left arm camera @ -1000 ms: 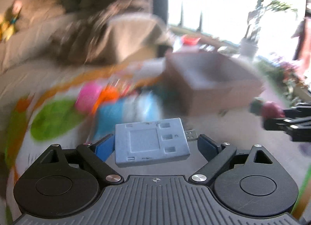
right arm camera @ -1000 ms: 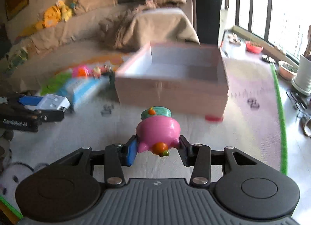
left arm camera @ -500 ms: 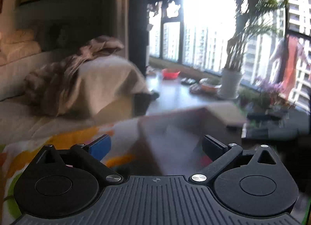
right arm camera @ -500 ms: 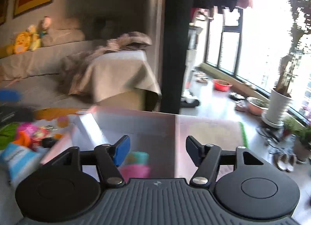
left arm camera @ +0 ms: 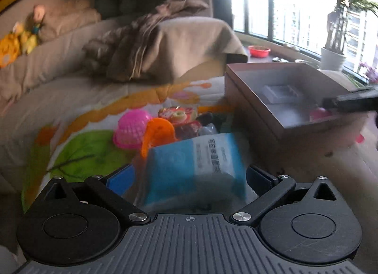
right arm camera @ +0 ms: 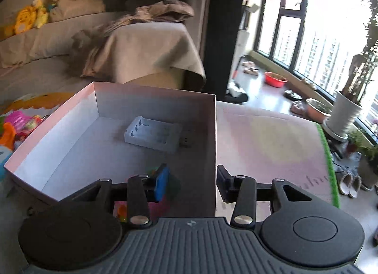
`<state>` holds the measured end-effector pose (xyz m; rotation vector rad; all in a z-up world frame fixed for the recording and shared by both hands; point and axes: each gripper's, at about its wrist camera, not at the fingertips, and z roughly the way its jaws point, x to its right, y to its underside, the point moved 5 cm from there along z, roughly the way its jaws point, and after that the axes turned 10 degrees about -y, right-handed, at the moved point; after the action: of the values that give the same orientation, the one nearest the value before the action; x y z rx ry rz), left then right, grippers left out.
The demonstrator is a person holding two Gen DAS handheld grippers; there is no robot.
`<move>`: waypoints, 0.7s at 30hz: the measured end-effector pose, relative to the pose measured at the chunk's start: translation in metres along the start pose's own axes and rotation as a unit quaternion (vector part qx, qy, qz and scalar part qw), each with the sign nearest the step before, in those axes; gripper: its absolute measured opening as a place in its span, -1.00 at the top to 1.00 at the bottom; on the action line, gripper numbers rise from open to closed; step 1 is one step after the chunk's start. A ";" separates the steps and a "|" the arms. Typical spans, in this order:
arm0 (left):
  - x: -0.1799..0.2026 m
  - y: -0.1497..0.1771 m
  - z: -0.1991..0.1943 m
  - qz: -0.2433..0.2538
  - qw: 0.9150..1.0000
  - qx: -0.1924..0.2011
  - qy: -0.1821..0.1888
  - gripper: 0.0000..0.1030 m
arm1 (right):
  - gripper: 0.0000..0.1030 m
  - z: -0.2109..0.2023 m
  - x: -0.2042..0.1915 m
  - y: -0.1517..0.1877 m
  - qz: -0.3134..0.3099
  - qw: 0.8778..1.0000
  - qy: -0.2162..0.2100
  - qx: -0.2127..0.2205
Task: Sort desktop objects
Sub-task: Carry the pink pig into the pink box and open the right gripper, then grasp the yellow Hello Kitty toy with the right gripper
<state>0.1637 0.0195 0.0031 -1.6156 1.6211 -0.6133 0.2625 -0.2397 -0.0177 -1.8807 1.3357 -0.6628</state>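
Observation:
An open cardboard box [right arm camera: 59, 137] stands on the table and also shows in the left wrist view [left arm camera: 250, 99]. In it lie a white battery charger [right arm camera: 152, 135] and a pink toy [left arm camera: 319, 114], which my right gripper partly hides. My right gripper [right arm camera: 192, 185] is open and empty, its jaws straddling the box's right wall. My left gripper [left arm camera: 189, 180] is open, with a blue tissue pack [left arm camera: 193, 167] lying between its jaws on the table. Whether the fingers touch the pack is unclear.
A pink basket [left arm camera: 131, 129], an orange toy [left arm camera: 158, 132] and snack packets [left arm camera: 179, 114] lie in a pile left of the box on a colourful mat [left arm camera: 78, 153]. A draped sofa [left arm camera: 165, 44] stands behind. A potted plant [right arm camera: 343, 115] stands by the window.
Both grippers let go of their loads into the box: the charger from the left, the pink toy from the right. The left gripper then swung back over the blue pack.

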 end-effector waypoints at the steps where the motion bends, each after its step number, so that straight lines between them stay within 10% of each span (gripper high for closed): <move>1: 0.000 0.000 0.003 -0.009 1.000 -0.007 0.004 -1.00 | 0.16 -0.001 -0.003 -0.002 -0.005 1.000 0.000 -0.001; 6: 0.000 0.001 0.014 -0.033 0.999 -0.021 0.025 -0.96 | 0.12 -0.033 -0.016 -0.026 -0.003 1.000 0.002 0.021; 11: -0.014 0.014 -0.005 -0.027 0.998 -0.006 0.050 -0.70 | 0.12 -0.052 -0.061 -0.069 0.004 0.996 -0.090 0.012; 16: -0.030 0.039 -0.035 0.003 0.997 -0.005 0.083 -0.52 | 0.12 -0.014 -0.132 -0.098 0.007 0.981 -0.180 -0.079; 21: -0.062 0.062 -0.051 -0.006 1.000 -0.001 0.030 -0.74 | 0.12 0.050 -0.185 -0.112 0.000 0.976 -0.176 -0.127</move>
<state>0.0803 0.0768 -0.0032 -1.6236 1.6568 -0.6737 0.3029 -0.0292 0.0414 -2.0813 1.2295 -0.1481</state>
